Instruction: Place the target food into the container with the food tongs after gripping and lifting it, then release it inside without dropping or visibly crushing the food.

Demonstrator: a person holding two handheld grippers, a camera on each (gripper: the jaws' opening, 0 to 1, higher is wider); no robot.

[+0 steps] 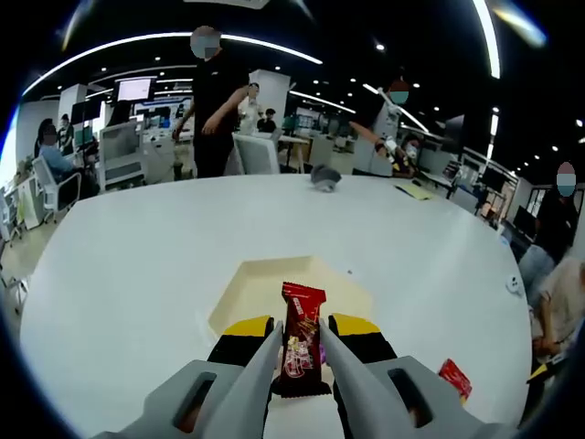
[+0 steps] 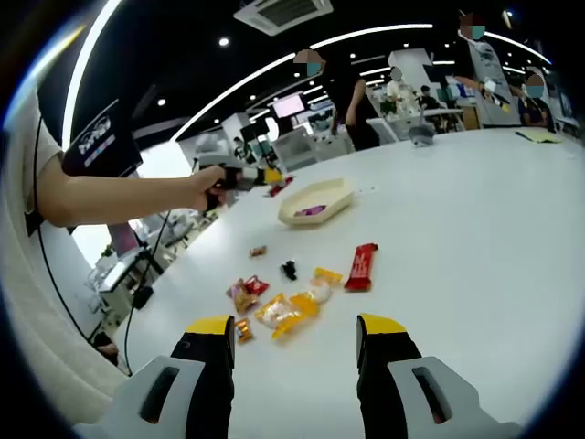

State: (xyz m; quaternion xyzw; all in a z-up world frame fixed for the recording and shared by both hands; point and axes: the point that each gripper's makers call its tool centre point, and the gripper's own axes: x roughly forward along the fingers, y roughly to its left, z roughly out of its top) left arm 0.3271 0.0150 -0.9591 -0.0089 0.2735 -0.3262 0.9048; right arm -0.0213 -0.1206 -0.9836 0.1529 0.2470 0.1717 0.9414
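left gripper view — left gripper [image 1: 299,352] clamped on red bar [image 1: 301,338] over tray [image 1: 247,288], carry step; next, lower and release — right gripper [image 2: 294,352] jaws apart.

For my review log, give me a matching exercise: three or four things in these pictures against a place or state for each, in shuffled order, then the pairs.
Things:
1. left gripper
2. right gripper
3. cream hexagonal tray
4. red wrapped snack bar lying loose

Places or states:
A. flat on the white table, right of the snack pile
B. jaws open, holding nothing
C. holds a small purple item
D. shut on a red snack packet

Pairs: 1-D, 2-B, 3-C, 4-A
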